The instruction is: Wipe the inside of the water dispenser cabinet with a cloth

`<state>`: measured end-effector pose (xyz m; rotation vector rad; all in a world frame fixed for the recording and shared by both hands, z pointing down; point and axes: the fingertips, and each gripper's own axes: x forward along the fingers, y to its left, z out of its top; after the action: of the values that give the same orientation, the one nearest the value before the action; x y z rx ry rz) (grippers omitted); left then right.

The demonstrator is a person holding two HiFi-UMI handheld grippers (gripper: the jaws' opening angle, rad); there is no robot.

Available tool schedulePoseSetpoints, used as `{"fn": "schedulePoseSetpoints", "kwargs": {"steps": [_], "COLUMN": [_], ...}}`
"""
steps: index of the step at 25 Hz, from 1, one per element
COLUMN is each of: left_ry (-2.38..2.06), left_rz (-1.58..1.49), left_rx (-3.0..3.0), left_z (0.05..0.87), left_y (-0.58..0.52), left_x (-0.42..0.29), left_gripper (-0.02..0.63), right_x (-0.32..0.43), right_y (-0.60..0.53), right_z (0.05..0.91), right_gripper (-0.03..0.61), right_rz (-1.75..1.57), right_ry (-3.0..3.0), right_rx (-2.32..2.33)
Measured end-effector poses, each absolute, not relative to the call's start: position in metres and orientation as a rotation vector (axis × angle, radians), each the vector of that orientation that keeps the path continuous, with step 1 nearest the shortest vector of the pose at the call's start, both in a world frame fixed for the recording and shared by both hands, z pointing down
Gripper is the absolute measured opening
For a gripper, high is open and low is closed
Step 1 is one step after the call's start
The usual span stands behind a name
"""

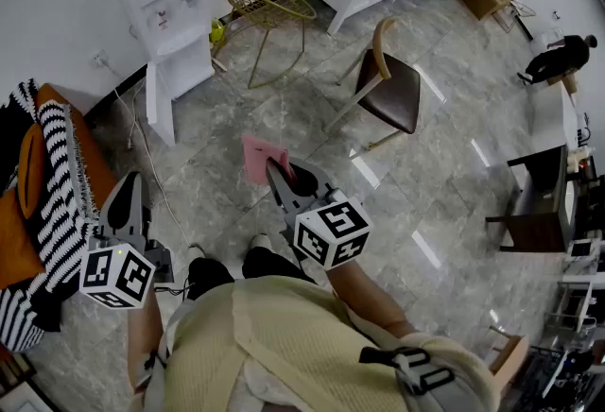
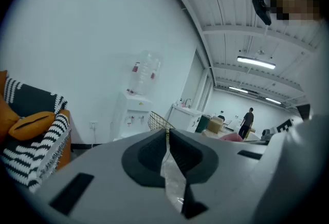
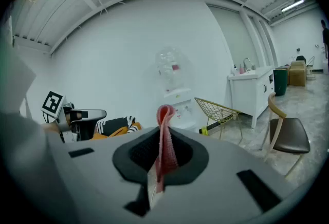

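R gripper (image 1: 280, 172) pinches pink cloth (image 1: 255, 155) w/ jaws closed on it, low over floor (image 1: 444, 183). L gripper (image 1: 129, 183) has jaws together, nothing btwn. Dispenser (image 1: 170, 13) stands well apart, against wall.

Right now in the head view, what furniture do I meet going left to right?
striped throw → water dispenser → wire chair → brown chair → dark desk
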<state>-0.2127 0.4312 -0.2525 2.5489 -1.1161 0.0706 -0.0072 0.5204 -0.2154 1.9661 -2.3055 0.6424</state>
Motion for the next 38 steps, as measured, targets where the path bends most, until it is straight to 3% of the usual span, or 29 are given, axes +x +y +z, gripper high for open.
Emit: {"fn": "schedulePoseSetpoints", "kwargs": {"steps": [16, 38], "left_ry": [-1.203, -0.929], "left_rz": [0.069, 0.12], "left_rx": [2.447, 2.54], "left_z": [-0.236, -0.172], "left_y": [0.408, 0.158], "left_x": [-0.188, -0.165], "left_gripper": [0.029, 0.029], "right_x": [0.039, 0.044], "right_y": [0.486, 0.251], "right_z": [-0.184, -0.161], "right_gripper": [0.026, 0.026], "right_rz": [0.807, 0.798], "right_ry": [-2.308, -2.112], "right_rx": [1.957, 2.027]}}
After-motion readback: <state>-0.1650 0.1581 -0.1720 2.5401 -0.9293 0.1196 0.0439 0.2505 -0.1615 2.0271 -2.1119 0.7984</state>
